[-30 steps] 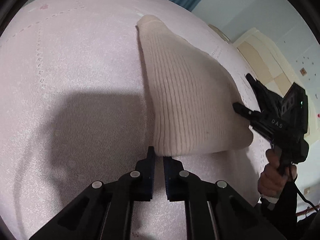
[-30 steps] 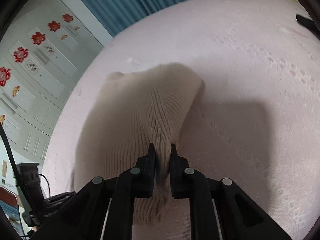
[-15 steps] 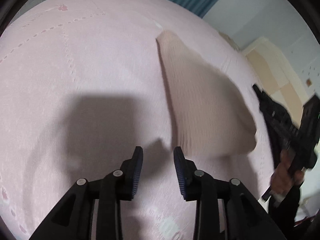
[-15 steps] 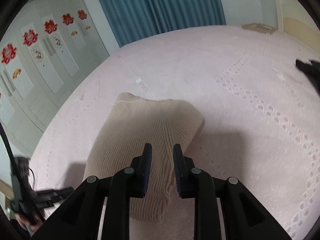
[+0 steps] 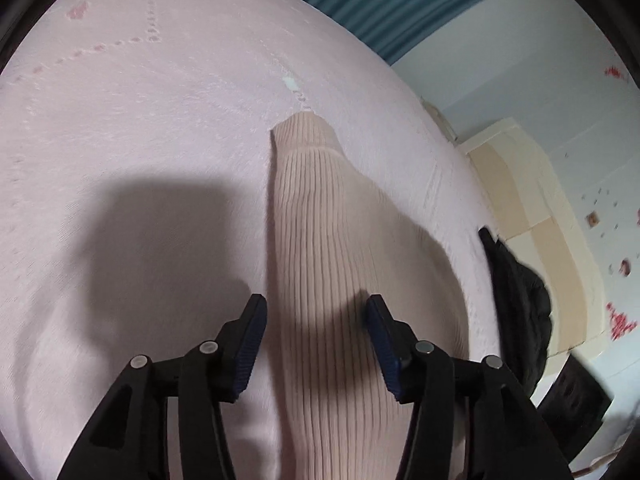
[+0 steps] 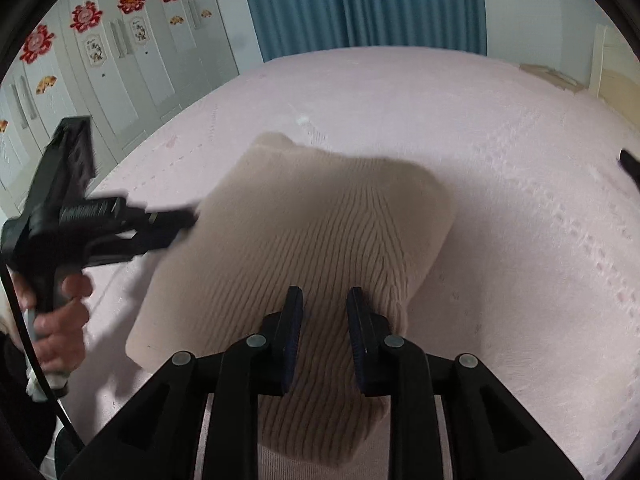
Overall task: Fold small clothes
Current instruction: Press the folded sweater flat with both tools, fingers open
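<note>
A cream ribbed knit garment (image 5: 340,264) lies folded on the pink bedspread (image 5: 140,128); it also shows in the right wrist view (image 6: 320,232). My left gripper (image 5: 314,314) is open and empty, its jaws spread just above the garment's near part. In the right wrist view the left gripper (image 6: 188,216) reaches the garment's left edge. My right gripper (image 6: 323,308) is open and empty above the garment's near right corner.
The pink bedspread (image 6: 500,168) stretches wide around the garment. Blue curtains (image 6: 360,4) hang beyond the bed. White wardrobe doors (image 6: 120,60) with red decals stand at the left. A dark padded thing (image 5: 520,300) lies at the bed's right edge.
Both grippers have let go of the garment and opened. The left one has swung right over the garment and opened wide. The right one has drawn back and up a little.
</note>
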Available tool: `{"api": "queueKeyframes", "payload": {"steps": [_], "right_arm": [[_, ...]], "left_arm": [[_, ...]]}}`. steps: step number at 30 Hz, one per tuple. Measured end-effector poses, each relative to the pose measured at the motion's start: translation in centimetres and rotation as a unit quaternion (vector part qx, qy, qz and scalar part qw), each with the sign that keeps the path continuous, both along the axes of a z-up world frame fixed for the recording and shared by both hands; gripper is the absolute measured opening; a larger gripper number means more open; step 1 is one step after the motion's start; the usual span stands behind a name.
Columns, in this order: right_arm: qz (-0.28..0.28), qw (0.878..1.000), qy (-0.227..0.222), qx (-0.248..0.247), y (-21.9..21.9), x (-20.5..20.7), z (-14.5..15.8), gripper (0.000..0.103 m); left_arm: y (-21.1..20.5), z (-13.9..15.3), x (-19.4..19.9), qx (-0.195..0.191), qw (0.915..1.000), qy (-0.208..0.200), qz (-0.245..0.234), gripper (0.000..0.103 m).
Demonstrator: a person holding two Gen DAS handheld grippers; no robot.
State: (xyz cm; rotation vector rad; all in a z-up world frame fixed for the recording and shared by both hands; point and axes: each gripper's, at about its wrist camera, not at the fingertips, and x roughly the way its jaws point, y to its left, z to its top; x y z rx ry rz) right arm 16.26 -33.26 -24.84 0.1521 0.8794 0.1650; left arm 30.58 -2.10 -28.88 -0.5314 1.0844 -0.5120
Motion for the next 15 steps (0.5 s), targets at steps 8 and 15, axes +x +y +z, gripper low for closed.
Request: {"api": "queueKeyframes", "payload": {"steps": [8,15], "right_arm": [[0.004,1.000,-0.007,-0.013,0.6,-0.8,0.0,0.025],[0.001,0.999,-0.010,-0.032,1.4,-0.8,-0.1,0.026]], "left_arm": [[-1.5,-2.8,5.3,-0.049,0.9985,0.020,0.010,0.050],[-2.6,-2.8,7.7,-0.039,0.9986,-0.008,0.036,0.029]]}}
